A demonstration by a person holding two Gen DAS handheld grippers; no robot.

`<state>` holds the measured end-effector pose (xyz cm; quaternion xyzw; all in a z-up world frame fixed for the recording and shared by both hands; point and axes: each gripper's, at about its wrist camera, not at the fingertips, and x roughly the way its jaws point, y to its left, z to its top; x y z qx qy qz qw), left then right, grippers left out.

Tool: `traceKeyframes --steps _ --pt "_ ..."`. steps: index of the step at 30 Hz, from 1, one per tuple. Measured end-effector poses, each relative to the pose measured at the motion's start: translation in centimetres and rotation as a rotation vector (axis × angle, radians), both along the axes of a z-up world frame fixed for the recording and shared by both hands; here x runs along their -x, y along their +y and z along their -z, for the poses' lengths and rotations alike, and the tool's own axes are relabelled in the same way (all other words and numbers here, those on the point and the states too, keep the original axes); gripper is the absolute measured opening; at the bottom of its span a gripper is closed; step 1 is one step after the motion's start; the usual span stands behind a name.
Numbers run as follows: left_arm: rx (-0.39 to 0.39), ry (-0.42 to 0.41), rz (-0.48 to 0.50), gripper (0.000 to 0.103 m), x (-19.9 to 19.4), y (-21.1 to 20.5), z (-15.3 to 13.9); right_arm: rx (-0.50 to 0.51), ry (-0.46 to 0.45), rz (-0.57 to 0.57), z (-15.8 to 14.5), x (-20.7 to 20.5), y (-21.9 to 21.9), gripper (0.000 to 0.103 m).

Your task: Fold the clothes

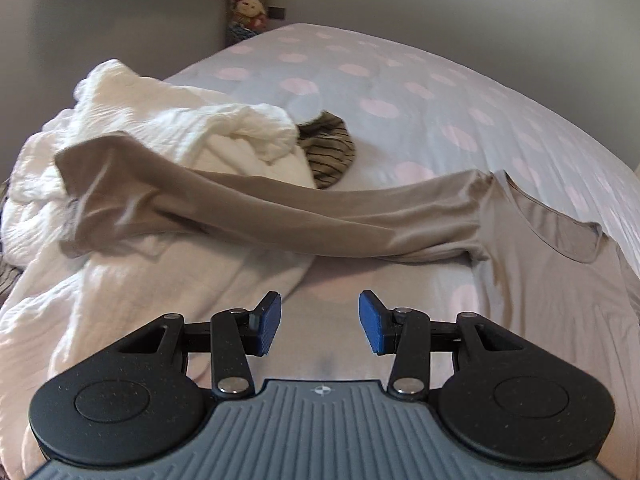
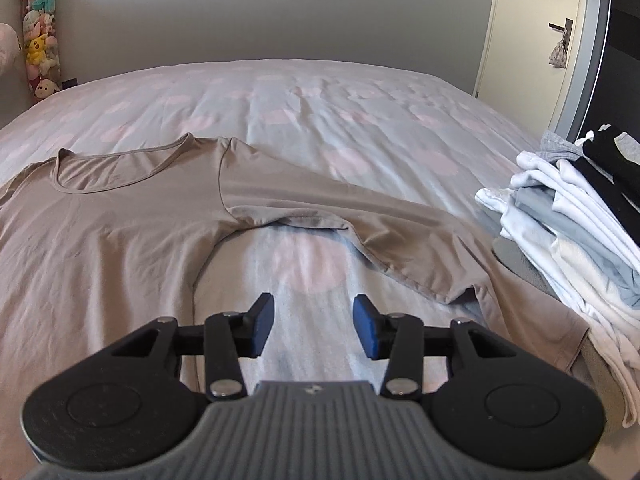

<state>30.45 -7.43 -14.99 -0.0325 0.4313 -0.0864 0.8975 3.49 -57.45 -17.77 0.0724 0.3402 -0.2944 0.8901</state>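
A beige long-sleeved top [image 2: 120,224] lies spread on the bed, neckline toward the far side. One sleeve [image 1: 280,208] stretches left over a heap of white garments [image 1: 132,148]. The other sleeve [image 2: 360,220] bends toward the right, its cuff near the stack of clothes. My left gripper [image 1: 320,322] hovers open above the sheet, just short of the left sleeve, nothing between its blue pads. Beside the top's side seam, between body and right sleeve, my right gripper [image 2: 314,326] stands open over bare sheet, holding nothing.
The bed [image 2: 320,112] has a pale sheet with pink dots. A striped dark garment [image 1: 330,152] peeks out behind the white heap. A stack of folded white, grey and black clothes [image 2: 576,216] sits at the right edge. Plush toys [image 2: 38,48] and a door [image 2: 532,40] stand beyond.
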Motion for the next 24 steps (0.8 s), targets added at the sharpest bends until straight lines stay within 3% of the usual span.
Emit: traceKeyframes --steps 4,9,14,24 --pt "0.057 -0.036 -0.111 0.041 0.0 4.0 -0.5 0.020 0.010 -0.008 -0.1 -0.1 0.3 0.047" --pt "0.074 -0.091 -0.221 0.041 -0.7 7.8 -1.1 0.057 0.035 -0.038 -0.1 -0.5 1.2 0.047" --pt "0.087 -0.077 -0.258 0.041 -2.1 10.2 -0.5 0.094 0.067 -0.071 -0.1 -1.2 2.0 0.047" --pt "0.206 -0.073 -0.336 0.042 -2.0 13.7 1.2 0.103 0.094 -0.075 0.2 -1.5 2.1 0.047"
